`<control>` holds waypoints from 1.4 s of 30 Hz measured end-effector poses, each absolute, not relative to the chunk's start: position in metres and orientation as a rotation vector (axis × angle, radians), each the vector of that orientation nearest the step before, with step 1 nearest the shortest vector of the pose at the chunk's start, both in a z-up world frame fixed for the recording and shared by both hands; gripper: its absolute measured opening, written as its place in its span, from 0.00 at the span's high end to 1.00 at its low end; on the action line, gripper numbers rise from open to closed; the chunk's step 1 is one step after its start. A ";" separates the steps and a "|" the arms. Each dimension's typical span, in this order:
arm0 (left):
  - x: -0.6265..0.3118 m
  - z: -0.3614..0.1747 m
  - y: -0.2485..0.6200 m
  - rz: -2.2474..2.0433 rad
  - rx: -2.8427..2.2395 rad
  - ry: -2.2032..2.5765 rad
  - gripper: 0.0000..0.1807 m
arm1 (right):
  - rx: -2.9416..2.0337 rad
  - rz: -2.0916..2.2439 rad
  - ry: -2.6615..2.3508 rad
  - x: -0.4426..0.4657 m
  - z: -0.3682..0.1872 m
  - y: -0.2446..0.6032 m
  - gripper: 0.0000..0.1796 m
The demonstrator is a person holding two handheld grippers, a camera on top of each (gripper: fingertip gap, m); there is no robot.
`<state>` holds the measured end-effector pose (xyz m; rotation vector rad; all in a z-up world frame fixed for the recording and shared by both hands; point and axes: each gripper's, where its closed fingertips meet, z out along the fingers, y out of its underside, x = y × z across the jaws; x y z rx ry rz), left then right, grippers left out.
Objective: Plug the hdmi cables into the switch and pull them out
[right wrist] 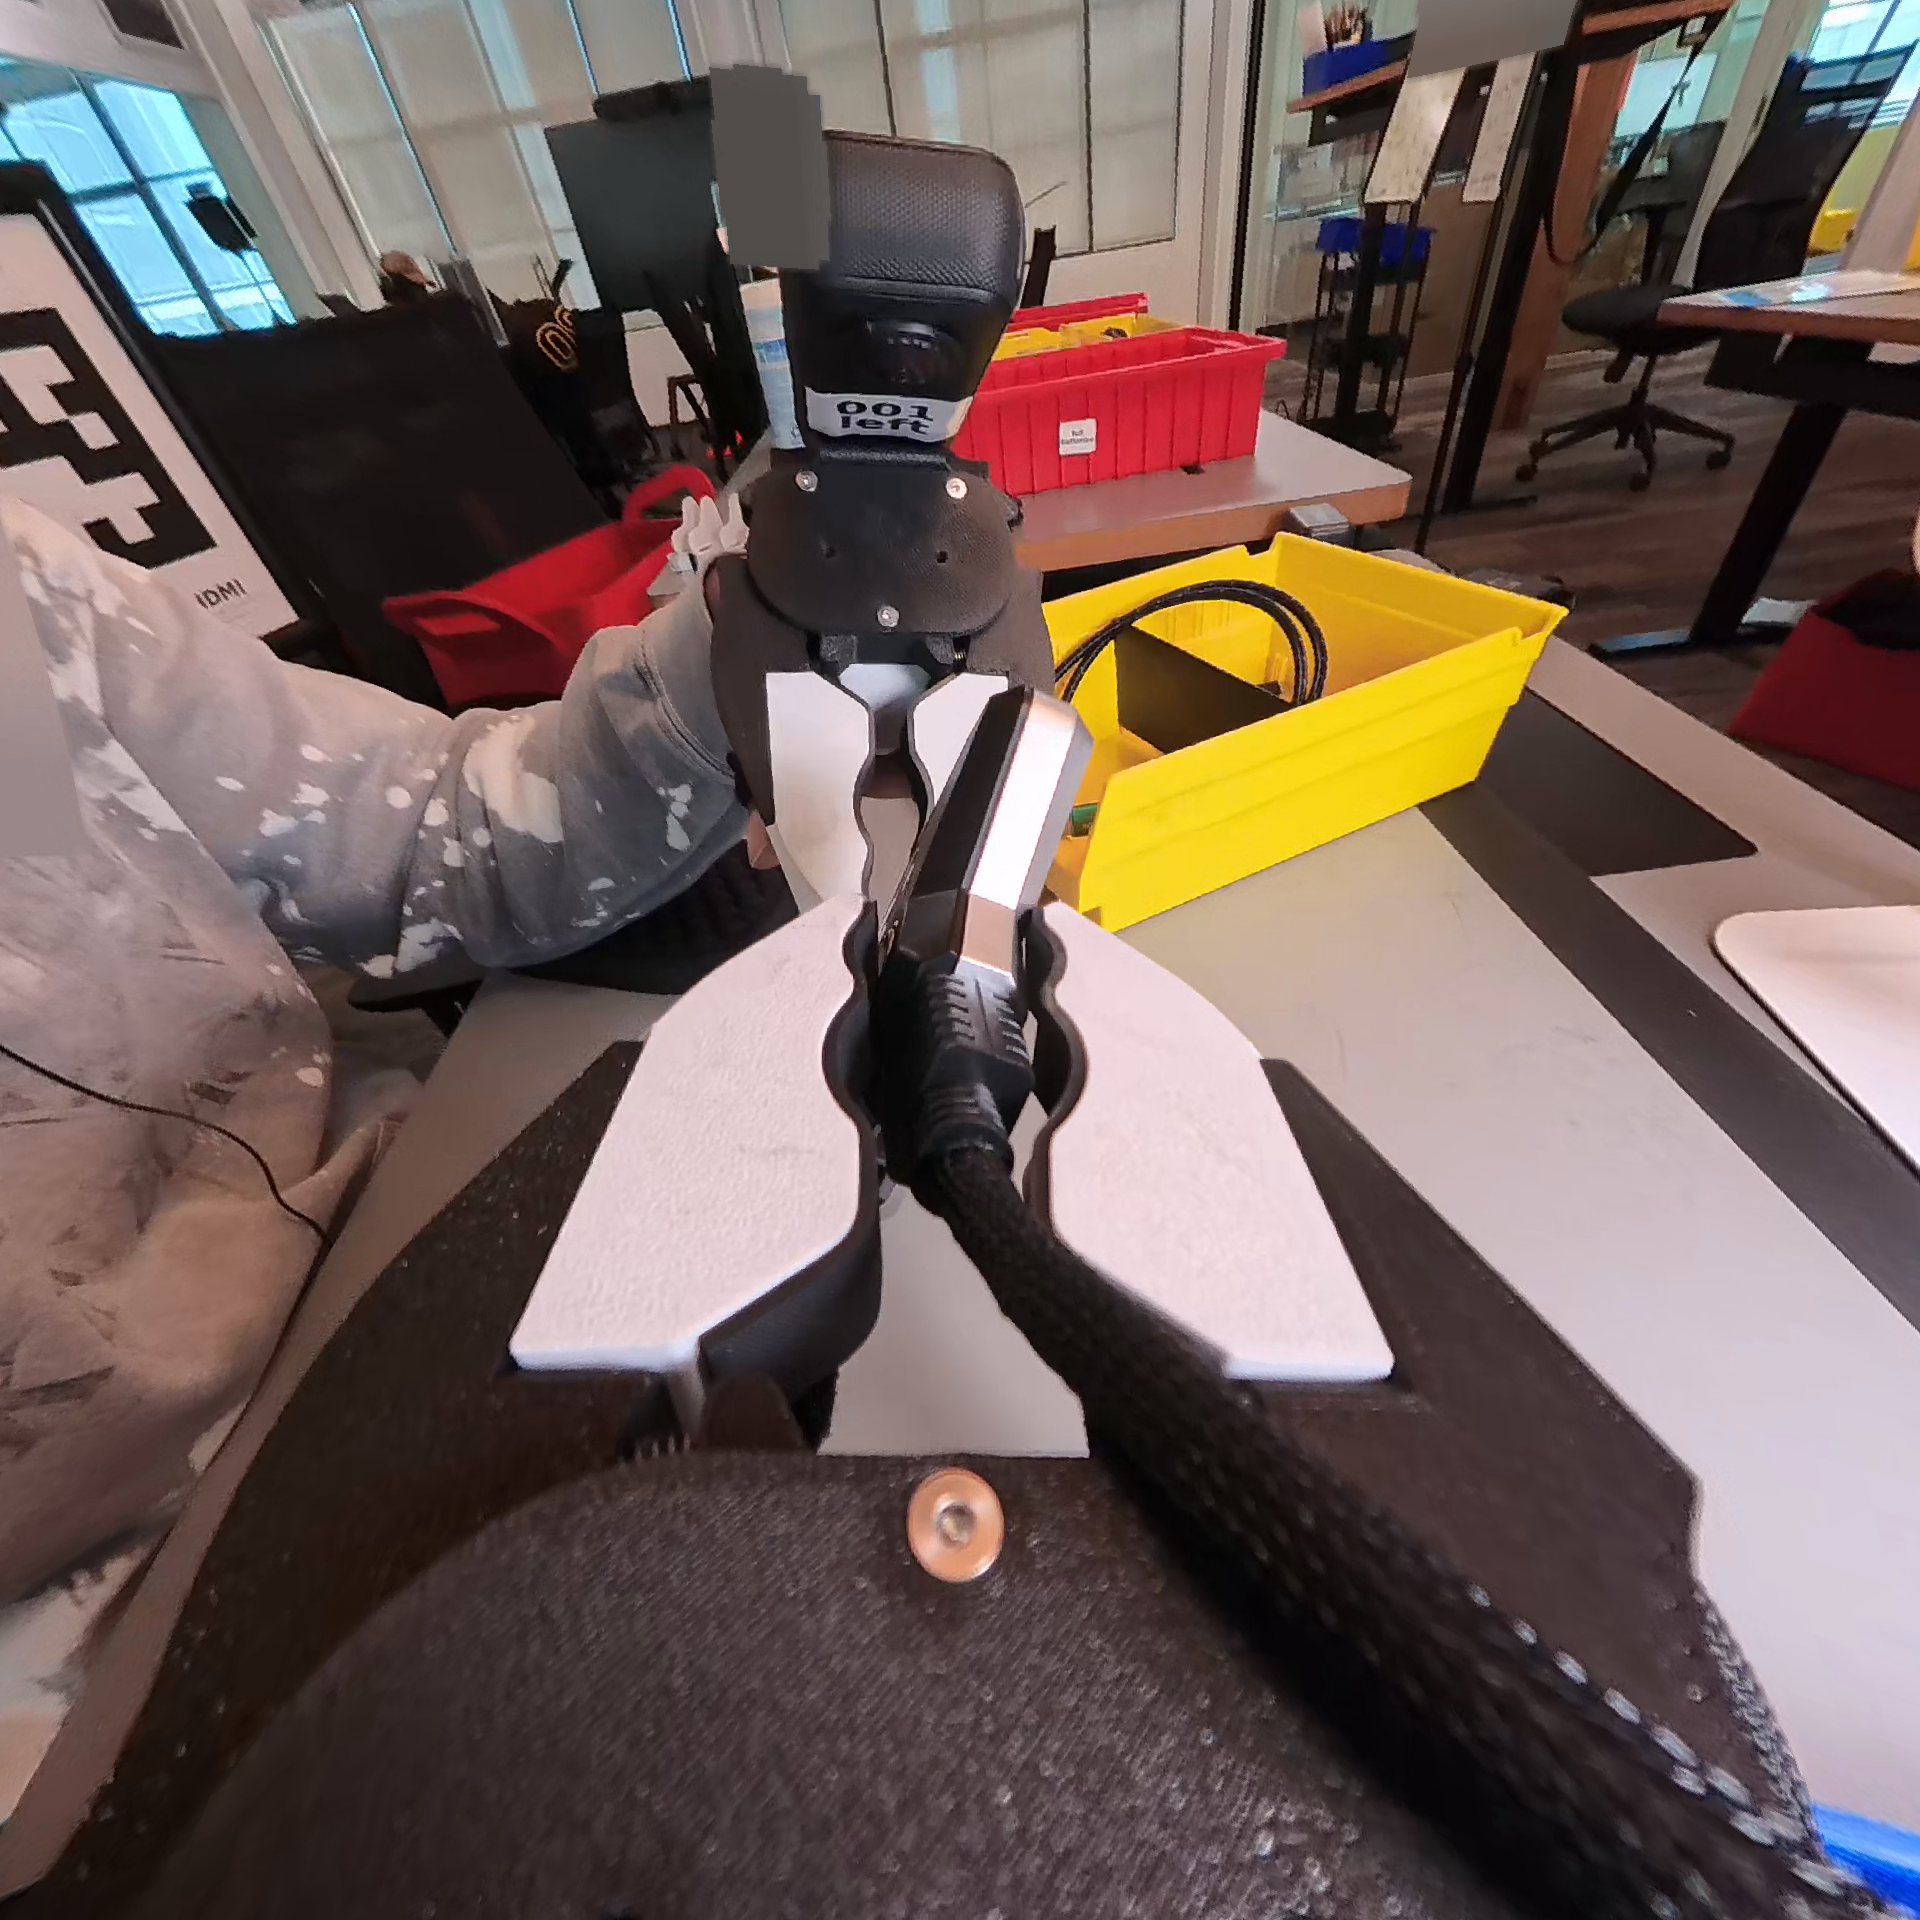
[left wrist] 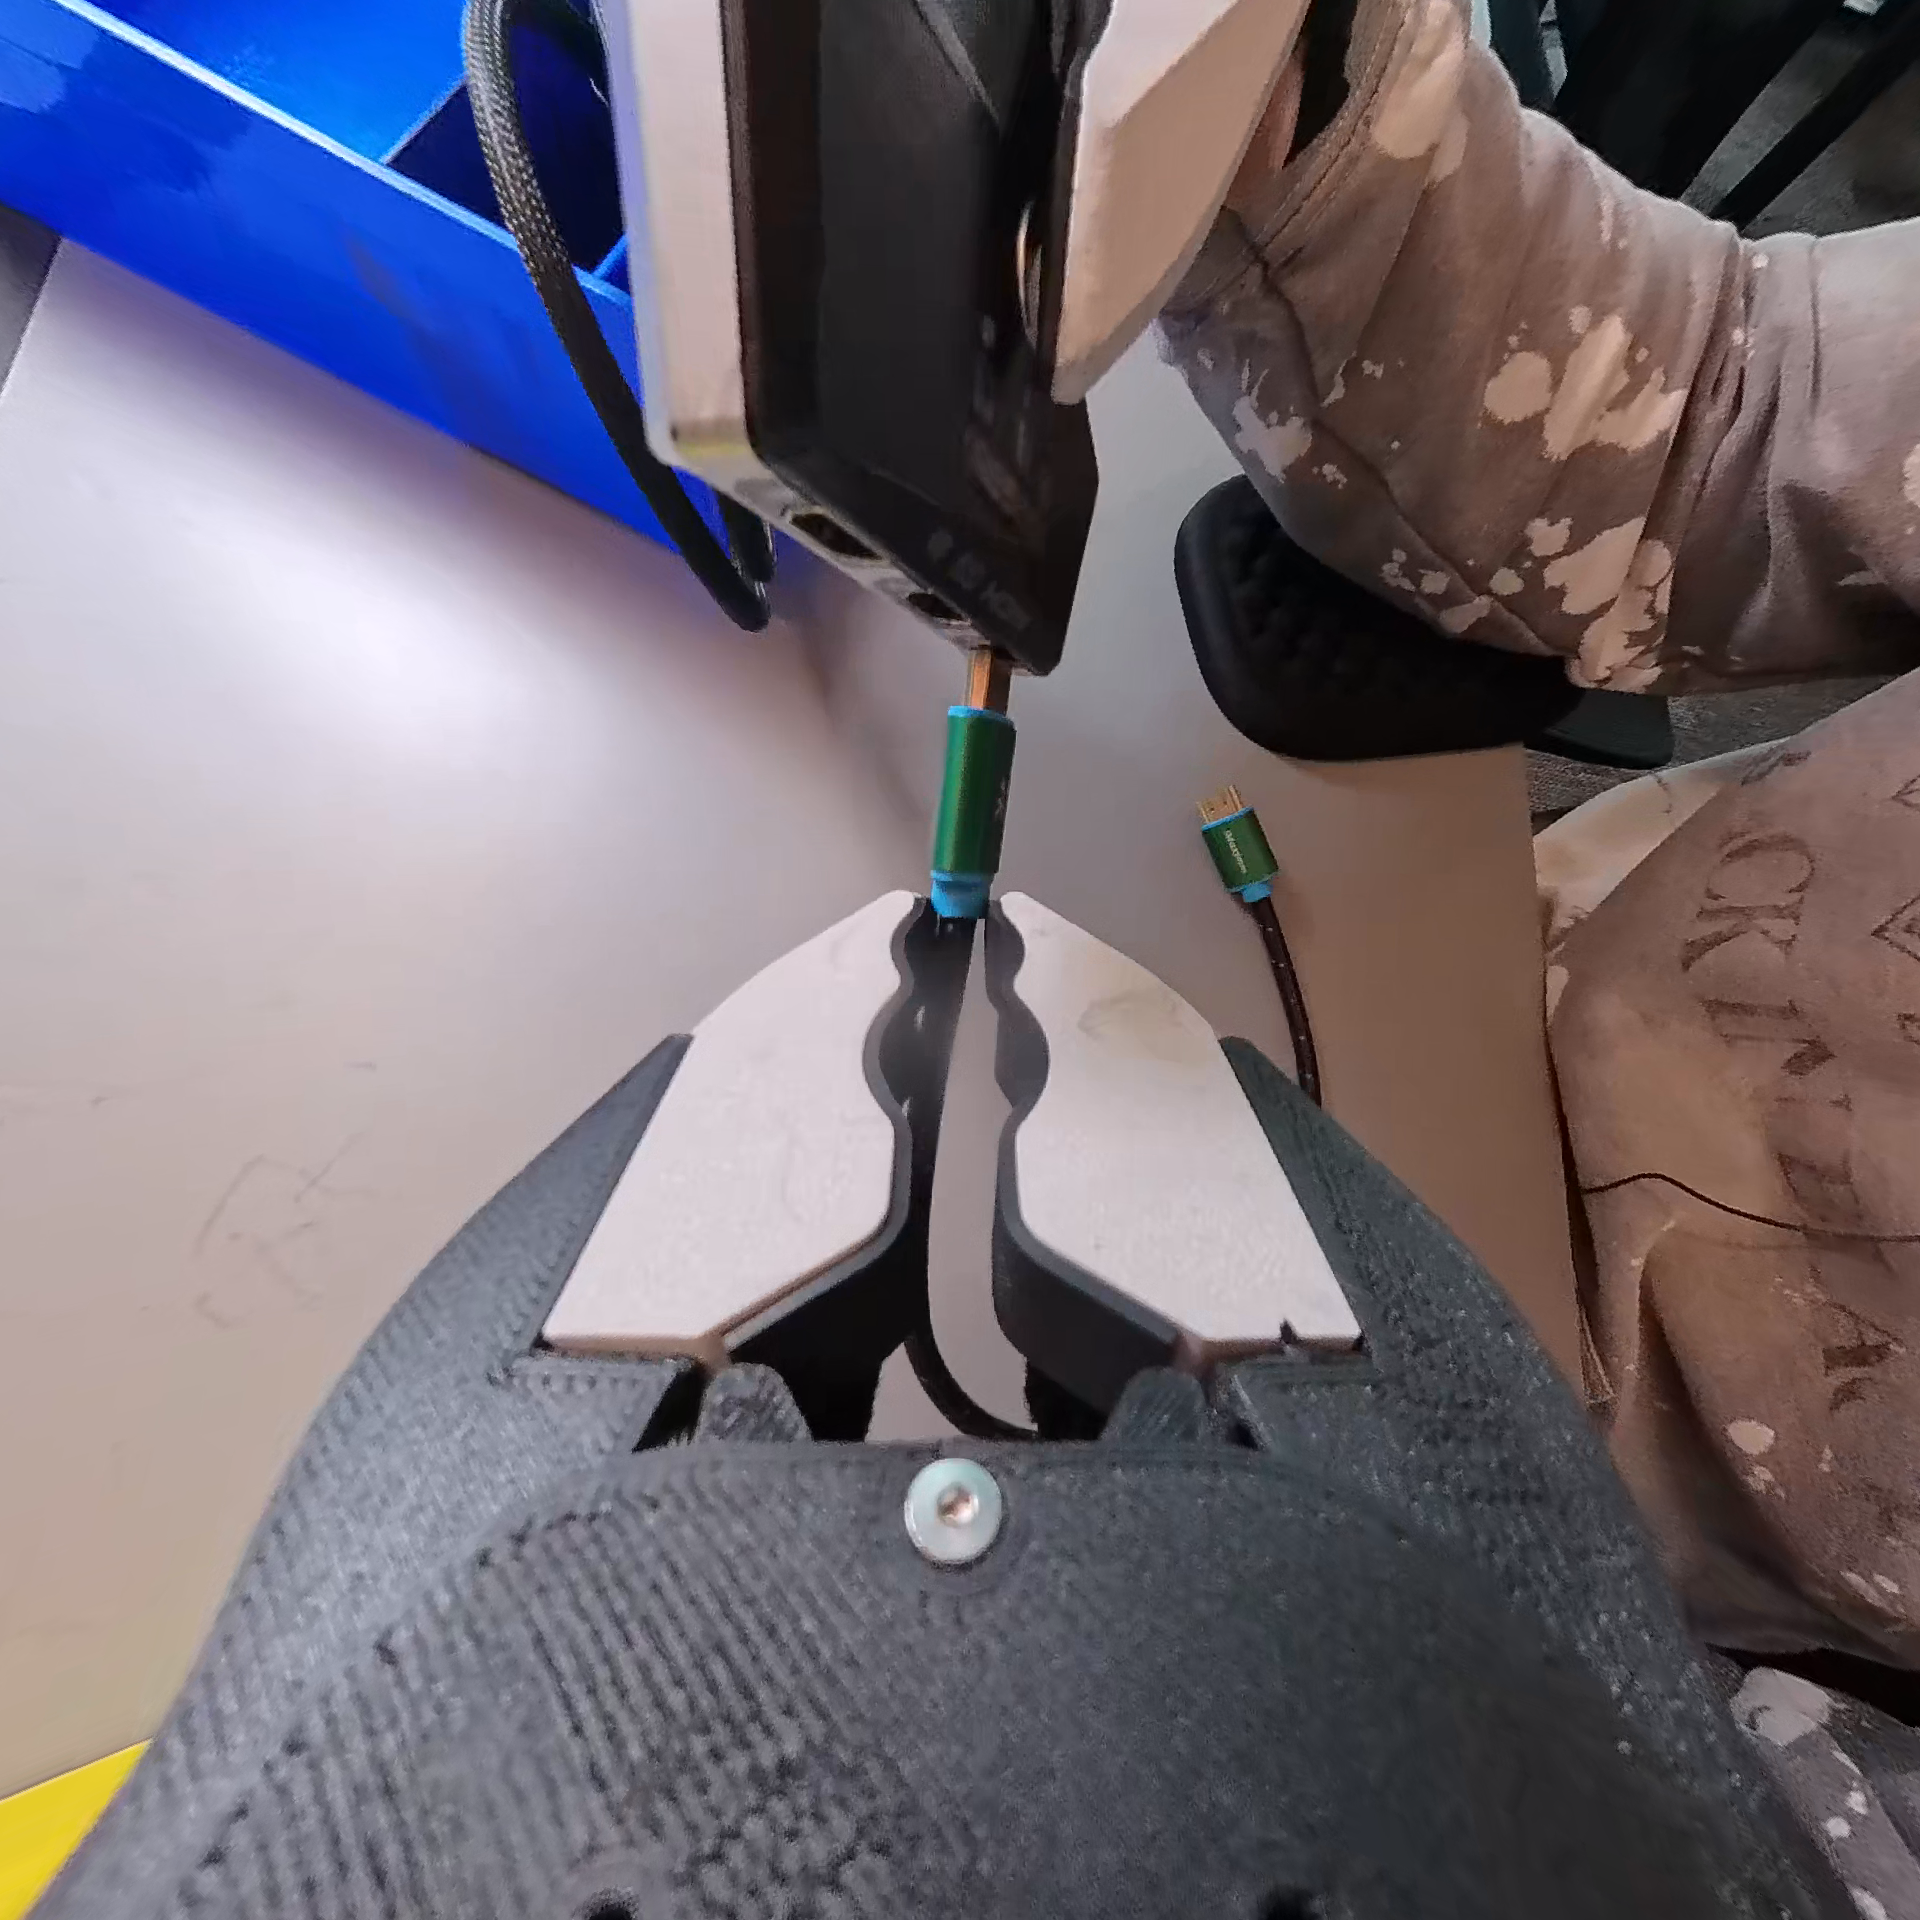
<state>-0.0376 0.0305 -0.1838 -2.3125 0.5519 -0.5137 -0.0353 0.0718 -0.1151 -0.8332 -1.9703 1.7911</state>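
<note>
I am holding the switch point(left wrist: 883, 343) up over the grey table point(left wrist: 312, 831) with my right gripper point(right wrist: 951, 940), its tongs clamped on the end that carries a thick black braided cable point(right wrist: 1143, 1299). It is looking rigid and light, its metal edge probably slick, so gripping the flat faces is serving best. My left gripper point(left wrist: 956, 914) is pinching the blue collar behind the green HDMI plug point(left wrist: 971, 800), whose tip is meeting a port; I cannot tell how deep. A second green plug point(left wrist: 1236, 847) is lying on the table nearby. A blue bin point(left wrist: 260, 208) and a yellow bin point(right wrist: 1351, 727) are flanking the workspace in an office room.
</note>
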 end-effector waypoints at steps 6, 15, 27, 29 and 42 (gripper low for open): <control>-0.034 -0.178 0.030 -0.590 -2.266 0.542 0.94 | -0.822 1.844 -1.949 -0.033 -0.114 0.074 0.85; -0.036 -0.181 0.033 -0.639 -2.254 0.510 0.94 | -0.827 1.910 -1.907 -0.037 -0.114 0.074 0.86; -0.060 -0.145 0.040 -0.791 -1.983 0.339 0.95 | -0.828 2.143 -1.430 -0.061 -0.081 0.082 0.87; -0.057 -0.141 0.038 -0.836 -1.943 0.350 0.95 | -0.814 2.204 -1.410 -0.058 -0.076 0.080 0.87; -0.058 -0.123 0.031 -0.906 -1.840 0.376 0.94 | -0.853 1.977 -1.679 -0.048 -0.082 0.075 0.85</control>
